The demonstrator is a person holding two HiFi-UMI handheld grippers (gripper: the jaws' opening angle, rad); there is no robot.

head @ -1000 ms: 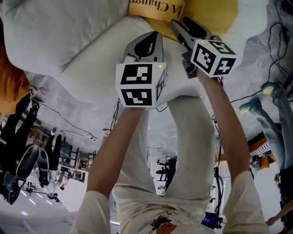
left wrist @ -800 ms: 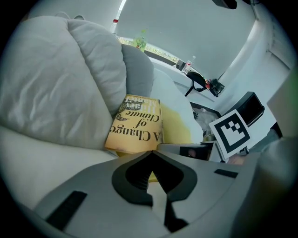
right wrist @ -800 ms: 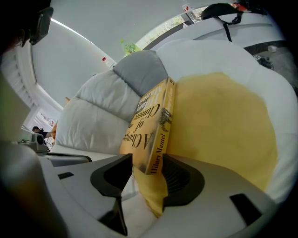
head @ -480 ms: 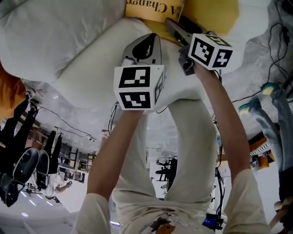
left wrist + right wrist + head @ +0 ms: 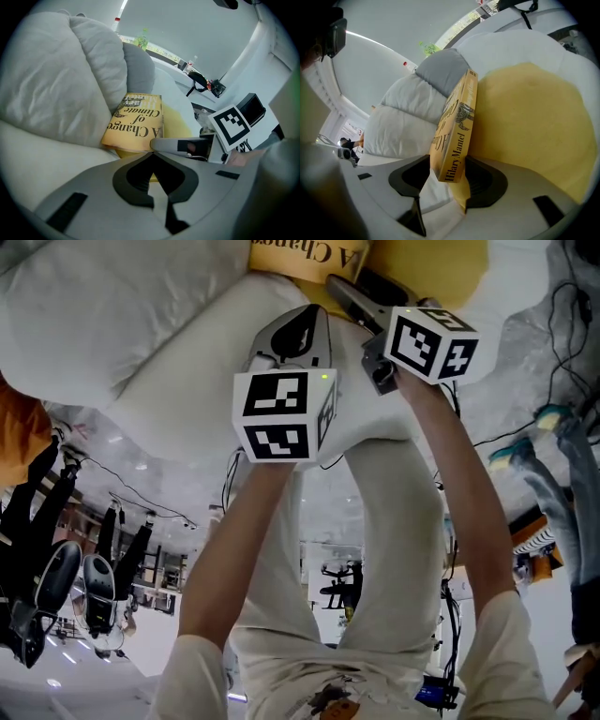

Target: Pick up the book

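The right hand-held gripper, jaws just opened wide around the book, should slide deeper before closing, avoiding the cushion; the left hand-held gripper is closed, empty.

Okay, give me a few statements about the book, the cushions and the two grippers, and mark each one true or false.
1. The book lies against a yellow cushion. True.
2. The right gripper is shut with nothing in it. False: its jaws stand wide apart and have just been opening, and the book's spine stands between them.
3. The left gripper is holding the book. False: its jaws are together with nothing between them, and the book lies beyond their tips.
4. A white pillow sits right beside the book. True.
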